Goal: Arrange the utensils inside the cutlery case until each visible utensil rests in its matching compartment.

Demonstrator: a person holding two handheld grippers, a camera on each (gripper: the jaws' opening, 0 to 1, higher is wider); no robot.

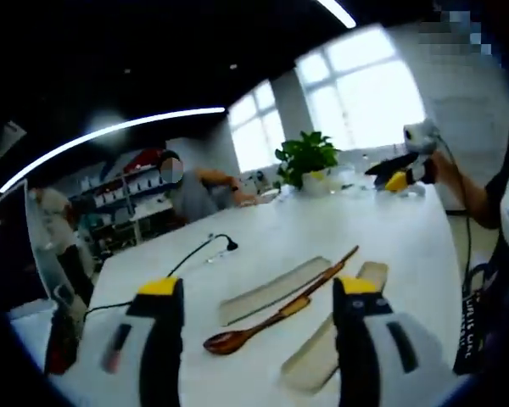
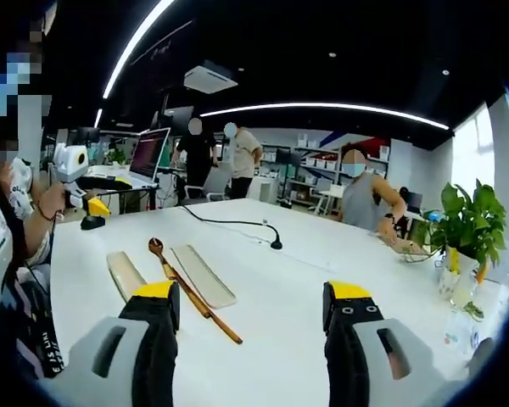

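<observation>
A wooden spoon (image 1: 276,317) is seen lying flat on the white worktop (image 1: 322,229), its bowl toward the left gripper view's camera and its handle running away between two long pale case pieces. The farther case piece (image 1: 274,291) lies beside the spoon's handle; the nearer case piece (image 1: 331,335) lies on the other side, partly hidden behind one jaw. Whether the spoon touches either piece cannot be told.

The left tongs (image 1: 259,297) are held wide open above the worktop, nothing between the jaws and nothing touched. The right tongs (image 2: 251,292) are likewise wide open and empty, held above bare worktop, with the spoon (image 2: 191,288) and both pieces lying off to their left.

A black cable with a small microphone (image 2: 274,243) is noted farther along the worktop, and a potted plant (image 2: 465,222) at its far edge. Seated and standing persons are observed beyond.
</observation>
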